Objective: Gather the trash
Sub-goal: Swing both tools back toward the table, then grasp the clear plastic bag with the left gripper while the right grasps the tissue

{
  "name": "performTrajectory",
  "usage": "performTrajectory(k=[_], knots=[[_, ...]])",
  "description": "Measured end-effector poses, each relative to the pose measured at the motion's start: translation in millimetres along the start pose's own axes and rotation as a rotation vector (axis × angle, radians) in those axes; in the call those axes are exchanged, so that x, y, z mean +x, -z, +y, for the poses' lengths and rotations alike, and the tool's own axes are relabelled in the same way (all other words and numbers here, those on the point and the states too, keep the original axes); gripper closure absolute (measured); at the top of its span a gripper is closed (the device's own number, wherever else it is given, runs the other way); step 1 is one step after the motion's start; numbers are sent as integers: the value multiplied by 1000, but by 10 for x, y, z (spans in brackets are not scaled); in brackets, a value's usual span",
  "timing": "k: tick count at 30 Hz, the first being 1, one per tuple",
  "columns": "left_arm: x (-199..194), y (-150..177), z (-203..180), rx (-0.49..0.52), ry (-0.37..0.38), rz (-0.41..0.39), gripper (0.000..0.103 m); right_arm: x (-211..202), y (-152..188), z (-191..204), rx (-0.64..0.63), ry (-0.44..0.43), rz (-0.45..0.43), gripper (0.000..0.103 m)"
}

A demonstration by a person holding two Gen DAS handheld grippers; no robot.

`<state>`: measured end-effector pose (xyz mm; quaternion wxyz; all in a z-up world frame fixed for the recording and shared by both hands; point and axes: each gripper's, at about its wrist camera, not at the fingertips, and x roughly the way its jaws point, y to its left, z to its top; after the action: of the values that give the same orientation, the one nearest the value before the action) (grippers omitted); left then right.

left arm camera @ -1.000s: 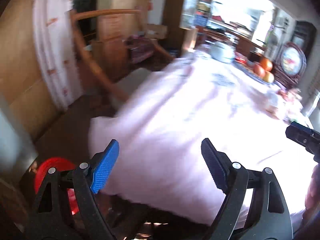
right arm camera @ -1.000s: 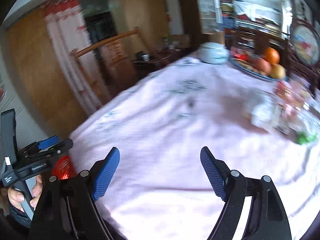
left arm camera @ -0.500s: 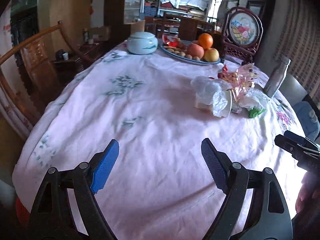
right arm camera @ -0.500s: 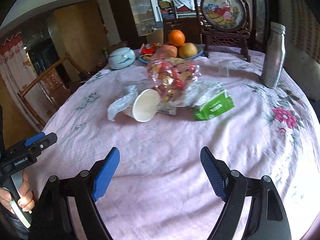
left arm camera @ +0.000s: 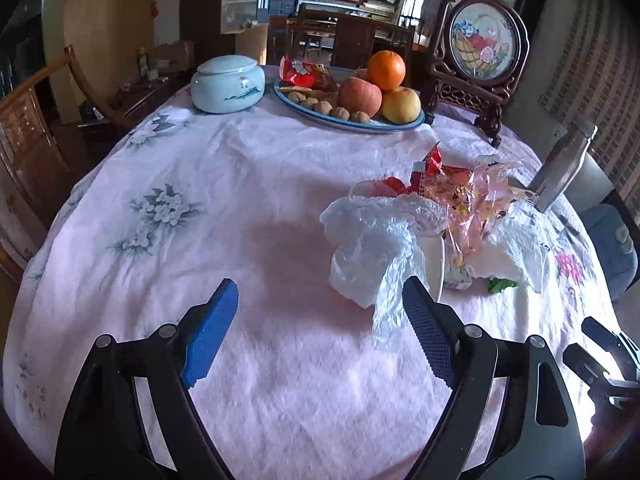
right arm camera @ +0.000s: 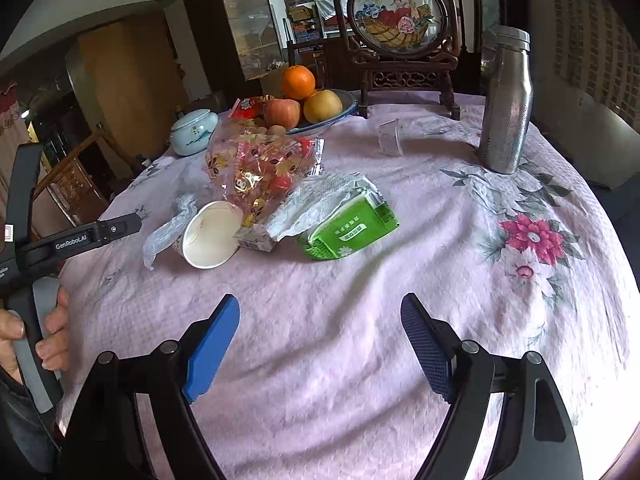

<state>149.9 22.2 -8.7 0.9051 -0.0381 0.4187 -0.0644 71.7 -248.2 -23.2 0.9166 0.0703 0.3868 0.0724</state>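
Wooden chair (left arm camera: 32, 128) left; glass cabinet (right arm camera: 244, 28) behind; daylit room.

Bare pink cloth on the worktop (right arm camera: 460, 280) lies open ahead of the right claw (right arm camera: 320, 344) up to the trash heap: tipped paper cup (right arm camera: 210, 240), green tissue pack (right arm camera: 352, 232) and sweets bag (right arm camera: 260, 168) touching one another. The steel flask (right arm camera: 506, 104) stands well apart at far right. The white plastic bag (left arm camera: 372, 248) crowds the left claw (left arm camera: 320, 328) beside its right finger; leftward the cloth is open.
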Motion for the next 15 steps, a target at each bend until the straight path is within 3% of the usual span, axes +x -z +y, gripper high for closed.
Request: performTrajectory(k=[12, 14, 15], knots=[[674, -371, -248, 41, 25, 104, 22, 144, -42, -65, 29, -22, 3, 21], [735, -379, -264, 41, 39, 116, 26, 163, -37, -76, 31, -19, 8, 21], [764, -382, -266, 39, 52, 121, 40, 174, -36, -80, 32, -18, 11, 21]])
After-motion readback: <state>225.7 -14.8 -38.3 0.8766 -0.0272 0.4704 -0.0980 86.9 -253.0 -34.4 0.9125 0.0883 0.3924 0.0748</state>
